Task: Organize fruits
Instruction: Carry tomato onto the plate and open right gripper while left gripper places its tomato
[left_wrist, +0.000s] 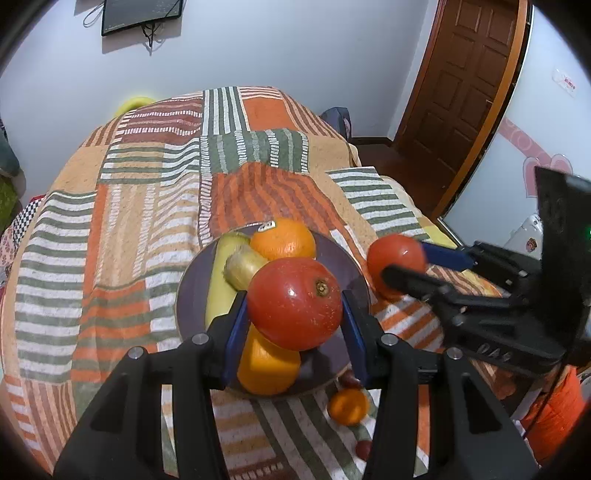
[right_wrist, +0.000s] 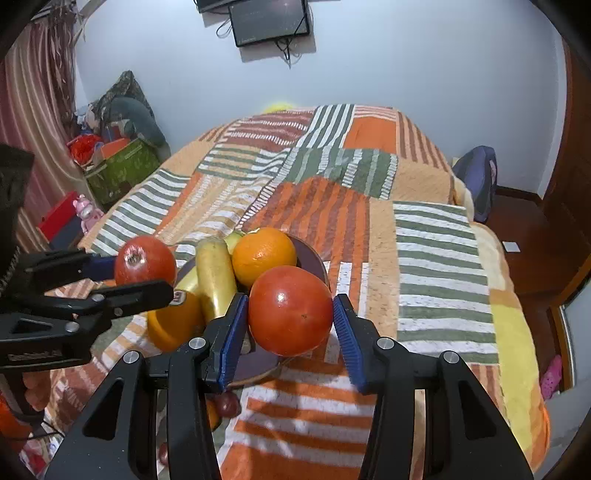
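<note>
A: Bedroom, pale wall. Dark monitor (left_wrist: 142, 14) at upper left, striped patchwork blanket (left_wrist: 110, 221) over the bed, brown door (left_wrist: 469, 92) at upper right. Anything on the blanket?

B: Purple plate (left_wrist: 192, 295), lower middle of the left wrist view, heaped. From the left: banana (left_wrist: 218, 284), long axis running up the frame, far tip away from the lens. Then a shorter yellow fruit (left_wrist: 245, 267), blunt end toward the lens. Then an upper orange (left_wrist: 284, 242) at the far rim and a lower orange (left_wrist: 267, 369) at the near rim.

A: Any writing?

B: Small sticker (left_wrist: 267, 226) on the upper orange, print too small to read. Red-and-white label (right_wrist: 180, 295) on the lower orange in the right wrist view, also unreadable.

A: And the grippers?

B: Left gripper (left_wrist: 294, 306) clamped on the left-hand red fruit (left_wrist: 294, 302), blue pads (left_wrist: 236, 332) pressed against both sides. Held in front of the plate's middle, stem scar turned up and to the right. Further right, the right gripper (left_wrist: 402, 260) gripping the right-hand red fruit (left_wrist: 391, 254), just beside the plate's right rim. In its own view, a small dark dot on that fruit facing the lens.

A: Loose pieces?

B: Small orange (left_wrist: 348, 406) on the blanket below the plate's near rim. Small dark-red fruit (left_wrist: 364, 448) lower still.
</note>
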